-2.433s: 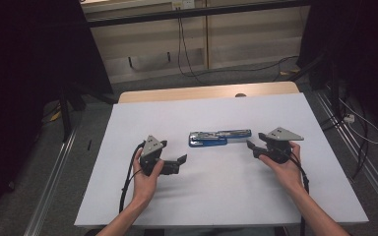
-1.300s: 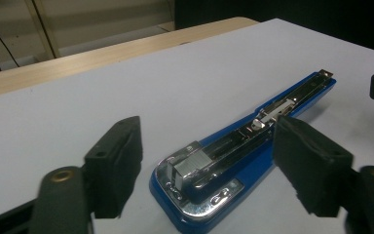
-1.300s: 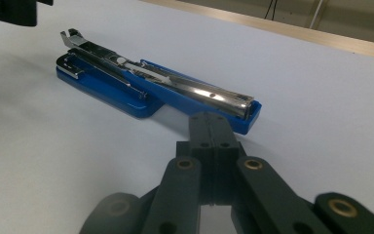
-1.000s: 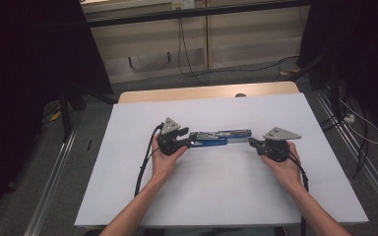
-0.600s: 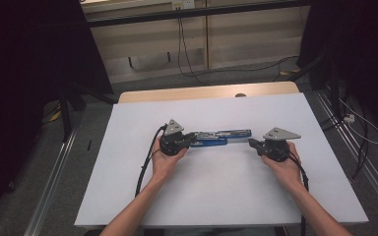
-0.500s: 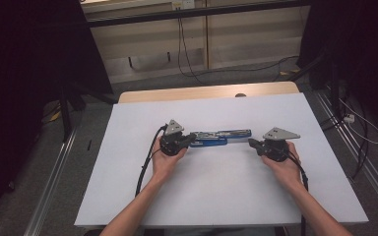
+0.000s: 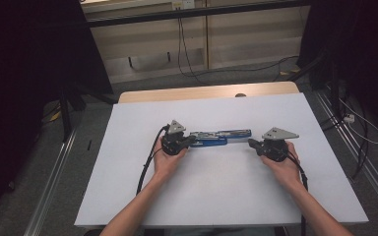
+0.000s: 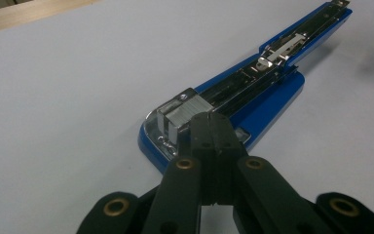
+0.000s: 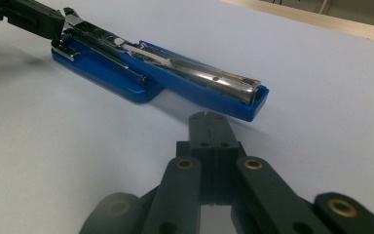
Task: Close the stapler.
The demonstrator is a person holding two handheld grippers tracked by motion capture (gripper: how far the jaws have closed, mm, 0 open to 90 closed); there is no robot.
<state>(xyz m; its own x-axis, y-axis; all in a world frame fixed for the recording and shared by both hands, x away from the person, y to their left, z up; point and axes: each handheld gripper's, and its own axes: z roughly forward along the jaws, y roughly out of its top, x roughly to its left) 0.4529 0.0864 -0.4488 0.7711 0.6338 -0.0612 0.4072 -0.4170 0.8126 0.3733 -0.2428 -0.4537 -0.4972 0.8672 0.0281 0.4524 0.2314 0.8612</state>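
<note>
High view: an opened blue stapler (image 7: 220, 137) lies mid-tabletop (image 7: 128, 196). Left gripper (image 8: 209, 127), jaws together, empty, touches its staple end; right gripper (image 9: 209, 127), also closed, waits near the other end. Handling looks barely begun.

No readable text, label or number anywhere.
</note>
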